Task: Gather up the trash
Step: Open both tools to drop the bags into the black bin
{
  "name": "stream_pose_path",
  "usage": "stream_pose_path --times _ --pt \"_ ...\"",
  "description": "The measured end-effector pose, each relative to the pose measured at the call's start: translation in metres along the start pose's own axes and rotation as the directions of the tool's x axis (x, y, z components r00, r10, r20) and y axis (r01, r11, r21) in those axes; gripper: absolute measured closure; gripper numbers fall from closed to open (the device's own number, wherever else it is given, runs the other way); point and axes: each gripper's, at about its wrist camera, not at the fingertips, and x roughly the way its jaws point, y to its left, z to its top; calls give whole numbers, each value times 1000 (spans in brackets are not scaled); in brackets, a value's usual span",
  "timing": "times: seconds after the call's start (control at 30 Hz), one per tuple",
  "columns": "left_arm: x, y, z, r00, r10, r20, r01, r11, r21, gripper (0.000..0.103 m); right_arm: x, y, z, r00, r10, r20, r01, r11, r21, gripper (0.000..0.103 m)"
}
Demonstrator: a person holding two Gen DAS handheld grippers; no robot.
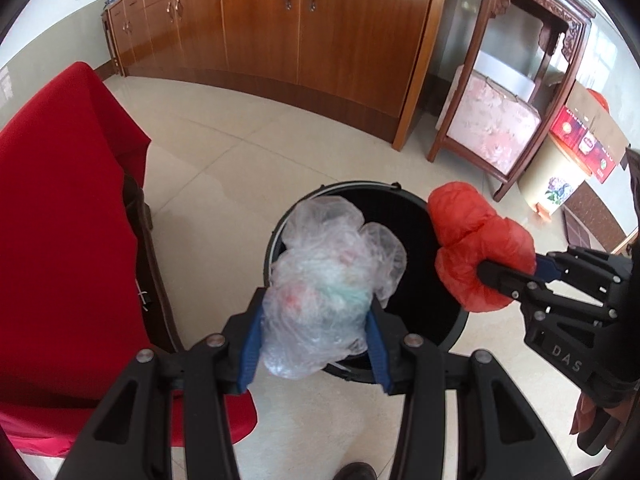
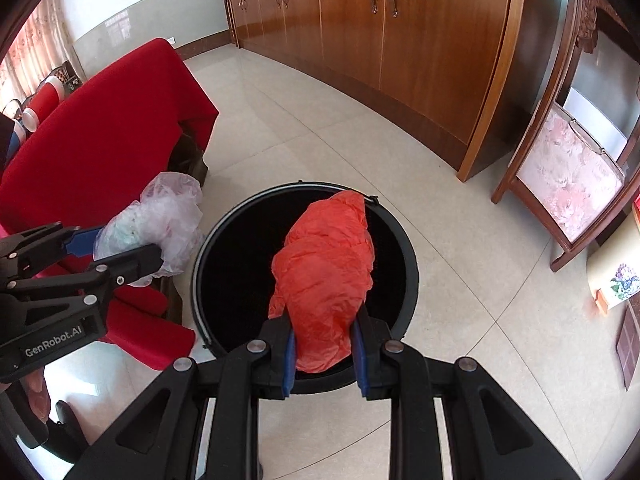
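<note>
- Crumpled clear plastic bag [image 1: 320, 280], light and springy, sits pinched in the left gripper [image 1: 314, 340] above the black bin [image 1: 448, 312].
- Orange-red bag [image 2: 324, 280], soft, slippery film, is clamped by the right gripper [image 2: 324, 354] over the bin mouth; grip bunched middles.

A thin, crinkled, translucent plastic bag [image 1: 320, 280] and a thin, creased, matt orange-red plastic bag [image 2: 324, 280] are seen. The bin [image 2: 404, 248] is finished in smooth dark plastic. The cabinet [image 1: 312, 28] is glossy varnished wood with metal handles. The floor [image 2: 460, 280] is laid with polished tile. A matt red cloth [image 1: 60, 220] is draped.
</note>
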Motion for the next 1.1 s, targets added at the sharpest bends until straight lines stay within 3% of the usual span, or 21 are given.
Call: stream_pose_path --times 0.43,0.5,0.53,0.57,0.6,0.67,0.73,0.8,0.97,1.1 --pt "30 -2 0 998 -14 -60 13 1000 -11 56 32 -7 1 998 43 -53 -44 999 -23 78" --pt "35 -2 1 997 -31 -74 29 999 -22 54 39 -8 1 996 55 -66 -57 998 -25 78" --pt "37 -2 2 996 -39 -80 37 999 -24 48 45 -10 1 994 67 -88 -70 997 -26 78" --pt "41 -1 2 994 -55 -93 52 998 -31 34 52 -11 -1 992 60 -113 -64 997 -33 71" --pt "44 2 1 993 -58 -100 54 998 -44 27 55 -10 -2 991 34 -128 -39 999 -35 50" --pt "43 8 -1 996 -16 -93 11 999 -53 14 65 -20 -7 989 -12 -148 11 1000 -5 27" --pt "40 13 -3 996 3 -87 -8 999 -52 7 66 -30 -10 989 -35 -144 39 999 29 25" --pt "35 14 -5 996 29 -79 -32 999 -41 5 62 -37 -9 989 -64 -133 72 996 60 7" --pt "21 17 -8 996 61 -63 -63 997 -33 5 40 -26 -4 992 -103 -78 106 993 42 0" --pt "-1 17 -8 995 101 -21 -102 995 -21 5 16 -15 4 993 -122 -6 122 992 24 0"
